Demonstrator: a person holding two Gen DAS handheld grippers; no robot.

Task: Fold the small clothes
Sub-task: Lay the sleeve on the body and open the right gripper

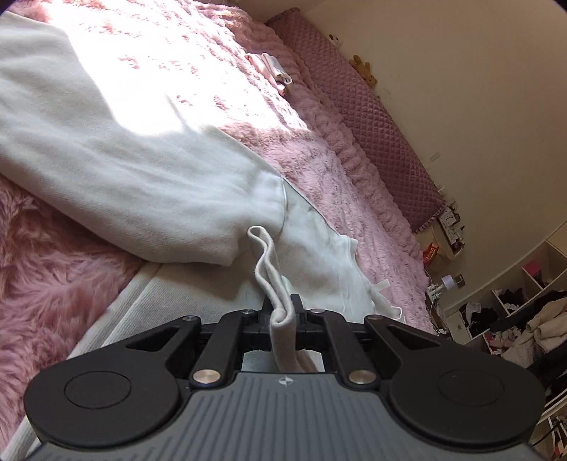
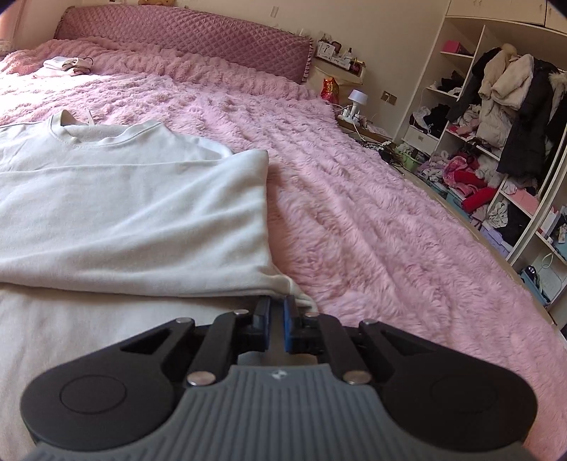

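Note:
A white long-sleeved top [image 2: 106,198] lies flat on the pink furry bedspread [image 2: 354,198], its right side folded inward and its collar [image 2: 106,136] toward the headboard. In the left wrist view my left gripper [image 1: 282,306] is shut on a bunched fold of the white top's edge [image 1: 273,280], next to the folded sleeve cuff [image 1: 198,227]. In the right wrist view my right gripper [image 2: 276,305] has its jaws nearly closed with a narrow gap, its tips at the lower corner of the folded flap [image 2: 294,287]; no cloth shows between the pads.
Small folded clothes [image 2: 67,65] lie far up the bed near the quilted pink headboard [image 2: 184,32]. A nightstand with a lamp [image 2: 356,97] and open shelves crammed with clothes [image 2: 496,142] stand to the right of the bed.

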